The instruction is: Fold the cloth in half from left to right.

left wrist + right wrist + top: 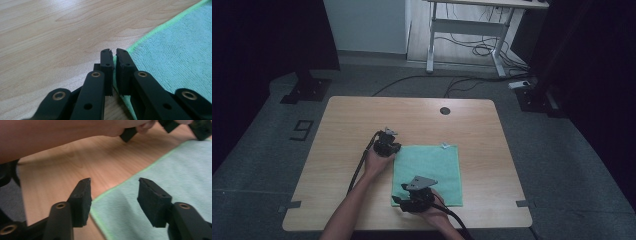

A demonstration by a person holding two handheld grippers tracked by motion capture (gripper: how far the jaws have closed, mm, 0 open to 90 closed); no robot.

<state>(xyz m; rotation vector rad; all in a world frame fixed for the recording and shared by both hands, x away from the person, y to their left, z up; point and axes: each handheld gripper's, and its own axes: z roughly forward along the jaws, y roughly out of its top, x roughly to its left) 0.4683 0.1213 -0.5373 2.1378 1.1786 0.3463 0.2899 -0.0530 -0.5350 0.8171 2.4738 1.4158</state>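
High view: a wooden table (362,120), a green cloth (432,165) lying flat on its near half, slightly right of the middle, one small pale tag (445,145) at the far edge of the cloth. Left gripper (387,145) held just off the cloth's far left corner, forearm coming up from the bottom edge. Right gripper (416,197) over the near left corner of the cloth, grey three-cornered plate on top, cable trailing off toward the bottom edge. Round dark grommet (445,110) in the far part of the tabletop, well apart from the cloth. Beyond the table, grey floor, cables and the legs of a white desk (462,35).

Left gripper view: left gripper (113,53) with jaws nearly together, a thin strip of the cloth's (172,57) bright green hem pinched between the pads at the corner. Bare wood to the left, cloth spreading away to the right.

Right gripper view: right gripper (113,182) with jaws well apart, astride the cloth's (175,175) corner edge, one jaw over the wood, the other over the fabric, pads not pressing on anything. Cloth slightly rumpled between them. Farther off at the top, a forearm and the other gripper's black body.
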